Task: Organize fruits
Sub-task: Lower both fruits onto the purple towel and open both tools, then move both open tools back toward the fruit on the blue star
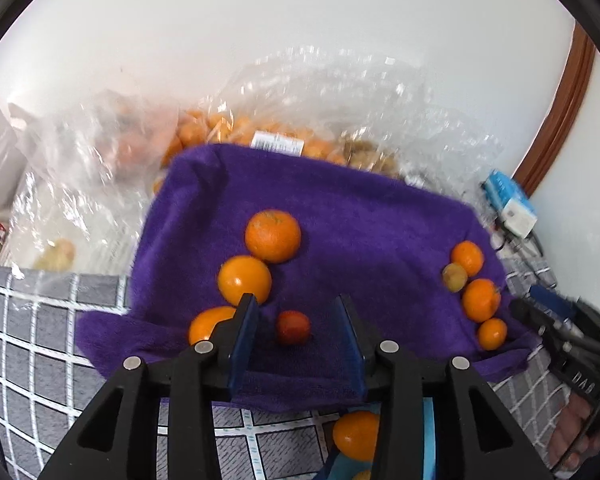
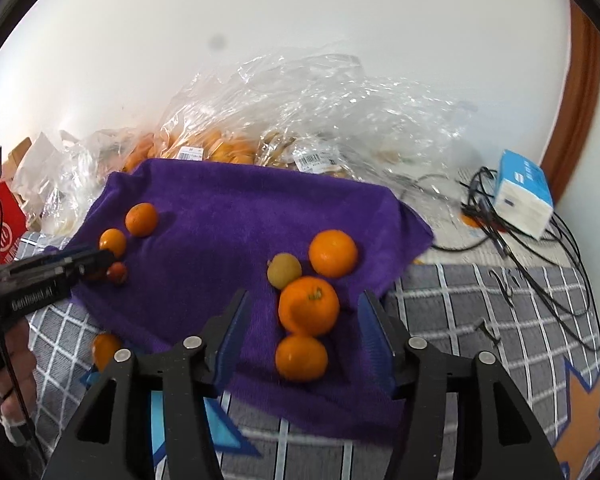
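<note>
I am sorting fruit into two clusters on the purple towel, which is spread over the checked cloth to keep round things from rolling away. My left gripper is standing part open, holding nothing, with a small red fruit lying on the towel between its fingers, apparently untouched. Just to its left I am counting three oranges in a curved row. My right gripper is also gaping with nothing in hold; just ahead of it, between the fingers, are sitting three oranges and one yellowish fruit, bunched together and touching. One more orange is lying off the towel, below my left gripper. Beyond both grippers, clear bags of fruit are waiting against the wall.
</note>
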The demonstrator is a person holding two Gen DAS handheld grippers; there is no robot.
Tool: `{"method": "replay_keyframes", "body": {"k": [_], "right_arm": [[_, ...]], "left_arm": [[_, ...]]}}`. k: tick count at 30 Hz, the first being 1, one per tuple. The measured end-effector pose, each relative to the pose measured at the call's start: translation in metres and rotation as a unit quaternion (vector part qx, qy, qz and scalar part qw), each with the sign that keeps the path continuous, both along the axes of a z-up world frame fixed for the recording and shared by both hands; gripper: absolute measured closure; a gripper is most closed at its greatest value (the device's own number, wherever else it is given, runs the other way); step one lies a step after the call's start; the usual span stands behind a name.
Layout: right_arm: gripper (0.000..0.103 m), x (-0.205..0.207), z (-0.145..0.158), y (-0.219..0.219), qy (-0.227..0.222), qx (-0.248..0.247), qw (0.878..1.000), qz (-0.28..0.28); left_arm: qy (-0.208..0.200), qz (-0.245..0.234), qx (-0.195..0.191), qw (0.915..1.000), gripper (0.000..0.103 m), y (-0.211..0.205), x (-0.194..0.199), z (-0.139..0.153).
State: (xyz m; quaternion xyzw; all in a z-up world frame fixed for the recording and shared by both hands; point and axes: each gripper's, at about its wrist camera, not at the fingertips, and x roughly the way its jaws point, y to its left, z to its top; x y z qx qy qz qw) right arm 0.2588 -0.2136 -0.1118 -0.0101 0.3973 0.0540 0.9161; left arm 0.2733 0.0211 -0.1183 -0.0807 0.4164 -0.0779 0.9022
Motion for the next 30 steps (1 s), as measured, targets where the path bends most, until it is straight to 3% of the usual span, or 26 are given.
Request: {"method": "replay_keyframes", "body": {"k": [4,9,14,22,30], "right_arm": [[0.048,-0.021,0.005,-0.009,-0.007,0.012,0.999,-0.029],[0.048,-0.047,0.007,-0.012,-0.014,0.011,0.998,-0.063],[0.048,-0.068,0.002,-0.006,-0.005,0.019,0.997,-0.080],[0.048,-0.087,-0.011,0.012,0.019,0.054,0.995,-0.082],[0.048,-0.100,-0.008,0.039,0.002,0.029,0.996,-0.079]], "left_arm": [[-0.028,-0.004,-0.003,0.9996,0.055,0.004,-0.012,0.024],[-0.033,-0.028,0.017,0.9989,0.053,0.004,-0.034,0.034],[-0.035,-0.028,0.056,0.9974,0.053,0.011,-0.062,0.029],[-0.030,-0.039,0.083,0.9953,0.053,0.034,-0.097,0.012],[-0.039,-0.050,0.112,0.9917,0.053,0.040,-0.114,0.000]]}}
